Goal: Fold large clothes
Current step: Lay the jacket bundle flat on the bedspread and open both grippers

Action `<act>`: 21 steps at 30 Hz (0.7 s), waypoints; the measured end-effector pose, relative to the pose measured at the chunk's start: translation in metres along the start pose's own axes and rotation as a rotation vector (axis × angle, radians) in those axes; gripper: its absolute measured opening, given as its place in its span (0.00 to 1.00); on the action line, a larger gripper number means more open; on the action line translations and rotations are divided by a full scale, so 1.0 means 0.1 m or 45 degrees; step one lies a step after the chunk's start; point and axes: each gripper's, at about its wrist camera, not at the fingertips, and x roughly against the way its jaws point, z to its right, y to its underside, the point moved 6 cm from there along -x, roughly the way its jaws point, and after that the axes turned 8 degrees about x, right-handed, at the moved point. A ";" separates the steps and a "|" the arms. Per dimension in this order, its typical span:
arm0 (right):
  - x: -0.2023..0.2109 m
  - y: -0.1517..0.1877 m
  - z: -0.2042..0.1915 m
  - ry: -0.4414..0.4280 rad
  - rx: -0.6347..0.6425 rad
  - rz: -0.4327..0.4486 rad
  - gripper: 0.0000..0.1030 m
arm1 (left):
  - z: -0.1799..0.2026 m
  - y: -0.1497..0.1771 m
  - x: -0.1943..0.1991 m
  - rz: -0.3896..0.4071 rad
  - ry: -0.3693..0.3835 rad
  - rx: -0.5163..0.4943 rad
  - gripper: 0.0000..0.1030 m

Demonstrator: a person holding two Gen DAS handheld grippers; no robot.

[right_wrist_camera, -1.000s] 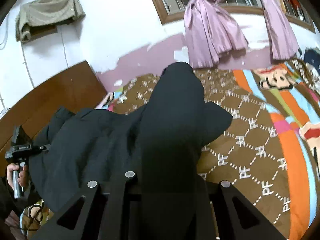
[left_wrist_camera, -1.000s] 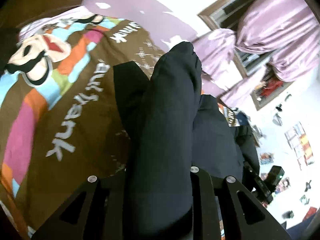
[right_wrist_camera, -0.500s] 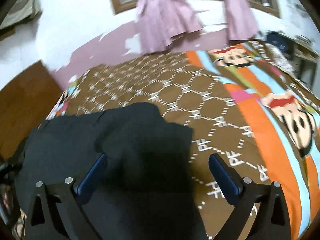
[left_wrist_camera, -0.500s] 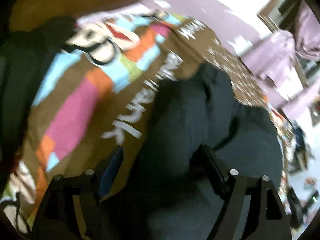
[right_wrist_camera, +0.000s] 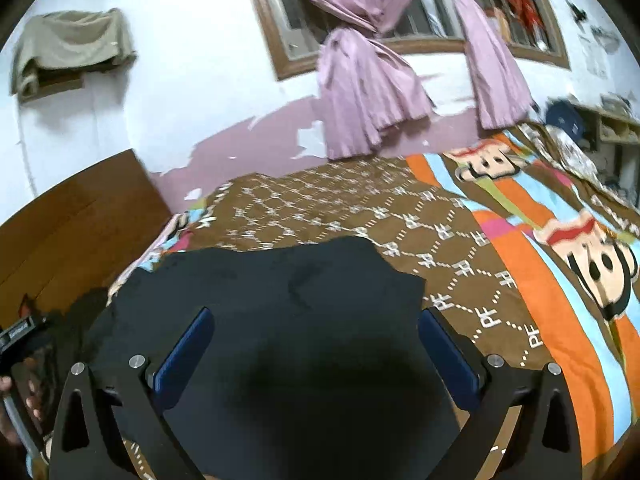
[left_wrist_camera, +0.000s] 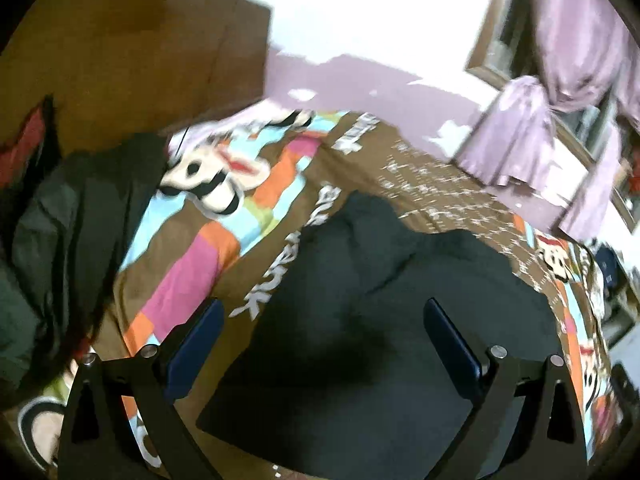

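A large dark navy garment (left_wrist_camera: 380, 320) lies spread on the patterned bedspread (left_wrist_camera: 224, 248), with a rumpled fold at its far end. It also shows in the right wrist view (right_wrist_camera: 288, 320), lying flat. My left gripper (left_wrist_camera: 320, 320) is open and empty, hovering above the garment near its left edge. My right gripper (right_wrist_camera: 316, 332) is open and empty above the garment's near part. Both pairs of blue fingertips (right_wrist_camera: 188, 348) stand wide apart.
A pile of dark green clothes (left_wrist_camera: 68, 216) lies at the bed's left by the wooden headboard (left_wrist_camera: 132, 56). Purple curtains (right_wrist_camera: 360, 92) hang on the window at the far wall. The other handheld gripper (right_wrist_camera: 20, 336) shows at the right view's left edge.
Both grippers were shut on raised folds of the dark garment. They opened and let it drop, and it now lies flat on the bed. Both grippers pulled back.
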 end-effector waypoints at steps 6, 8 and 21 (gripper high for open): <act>0.24 -0.01 -0.24 -0.036 0.062 0.060 1.00 | 0.35 0.14 0.42 0.148 0.085 -0.230 0.95; 0.34 -0.01 -0.31 -0.040 0.072 0.083 1.00 | 0.43 0.19 0.55 0.194 0.096 -0.278 0.95; 0.91 0.28 -0.81 -0.157 0.173 0.130 1.00 | 0.51 0.59 1.09 0.323 0.121 -0.397 0.95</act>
